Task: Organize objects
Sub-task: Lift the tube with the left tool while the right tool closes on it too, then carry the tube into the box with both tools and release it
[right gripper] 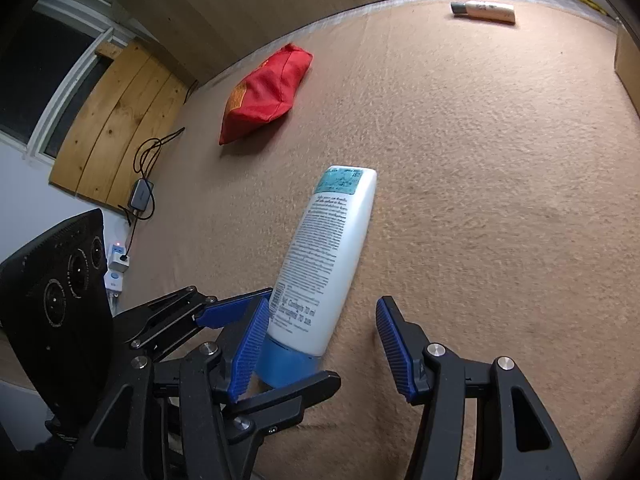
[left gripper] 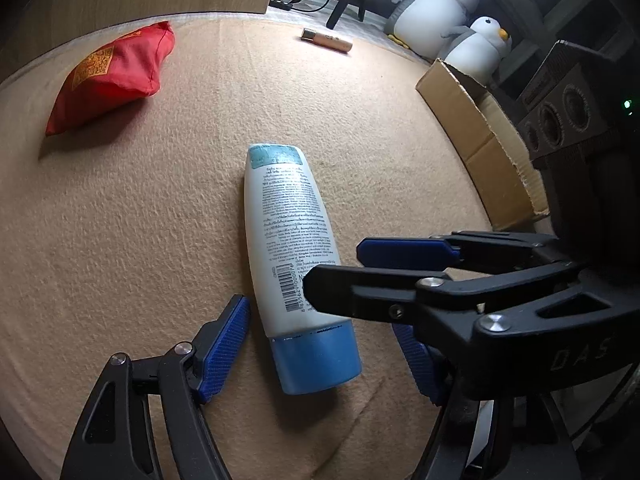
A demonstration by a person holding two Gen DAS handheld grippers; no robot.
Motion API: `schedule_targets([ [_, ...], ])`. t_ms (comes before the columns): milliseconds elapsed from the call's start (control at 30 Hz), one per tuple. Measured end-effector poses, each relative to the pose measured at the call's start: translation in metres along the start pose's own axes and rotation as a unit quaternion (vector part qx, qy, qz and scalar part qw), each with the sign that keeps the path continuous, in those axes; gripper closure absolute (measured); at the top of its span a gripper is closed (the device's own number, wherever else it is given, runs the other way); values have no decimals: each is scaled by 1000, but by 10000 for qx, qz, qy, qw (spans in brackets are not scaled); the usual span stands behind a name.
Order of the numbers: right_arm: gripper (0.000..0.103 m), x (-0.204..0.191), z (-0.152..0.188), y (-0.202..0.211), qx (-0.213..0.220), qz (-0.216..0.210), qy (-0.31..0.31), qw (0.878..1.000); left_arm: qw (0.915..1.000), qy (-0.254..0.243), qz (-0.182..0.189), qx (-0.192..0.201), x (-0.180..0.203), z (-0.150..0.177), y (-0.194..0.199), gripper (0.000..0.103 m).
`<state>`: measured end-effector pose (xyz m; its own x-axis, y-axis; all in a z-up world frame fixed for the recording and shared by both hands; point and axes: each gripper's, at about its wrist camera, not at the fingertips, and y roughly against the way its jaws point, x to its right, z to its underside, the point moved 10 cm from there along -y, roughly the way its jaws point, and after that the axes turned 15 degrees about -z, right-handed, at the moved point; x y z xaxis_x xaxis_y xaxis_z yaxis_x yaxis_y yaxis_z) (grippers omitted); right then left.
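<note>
White bottle (left gripper: 290, 236) with a blue cap (left gripper: 316, 360), lying flat on the tan carpeted surface (left gripper: 140, 240), cap end toward both cameras. Left gripper (left gripper: 320, 356): jaws released, standing wide on either side of the cap without pressing it. Right gripper (right gripper: 320, 344): jaws likewise parted around the lower bottle; in the right wrist view the left-hand pad lies just beside or against the bottle's edge, the other pad well clear, so nothing is grasped. The two grippers cross at the cap end, the right one's finger overlapping the bottle in the left wrist view. Farther off: red pouch (left gripper: 112, 76), a slim tan tube (left gripper: 327, 40) near the far edge, and an open cardboard box (left gripper: 480, 140) to the right, the probable destination. Risks, as judged: the crowded grippers may collide; a one-sided pad contact may roll or skid the smooth, rounded bottle; a grip on the tapering cap alone may let it pivot and slip.
</note>
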<state>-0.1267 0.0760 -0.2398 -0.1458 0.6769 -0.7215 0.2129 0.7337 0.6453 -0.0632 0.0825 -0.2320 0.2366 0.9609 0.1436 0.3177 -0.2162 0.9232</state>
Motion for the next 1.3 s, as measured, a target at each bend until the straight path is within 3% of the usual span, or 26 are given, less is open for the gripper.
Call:
schedule_targets([
  [167,52,2,2,-5,-69,-111,-95,9999,10000,21,46,-16,-1,0,-1,37],
  [233,57,0,2,-8,-108,-148,-92,9998,10000,55,63,-17,-2,0,-2,43],
  [300,63,-1,3,-12,-166,-197,-86,9996,9999,94,45,-20,-3,-1,-2,45],
  [667,65,-2,-5,-1,-30,-20,51,10000,9999,145,30,88,6,-10,5,52],
  [1033,65,3,-24,52,432,133,106,9989,9990,-107,164,414,53,-48,25,52],
  [1300,65,25,-42,118,945,317,21,9950,9959,-440,447,655,116,-89,31,52],
])
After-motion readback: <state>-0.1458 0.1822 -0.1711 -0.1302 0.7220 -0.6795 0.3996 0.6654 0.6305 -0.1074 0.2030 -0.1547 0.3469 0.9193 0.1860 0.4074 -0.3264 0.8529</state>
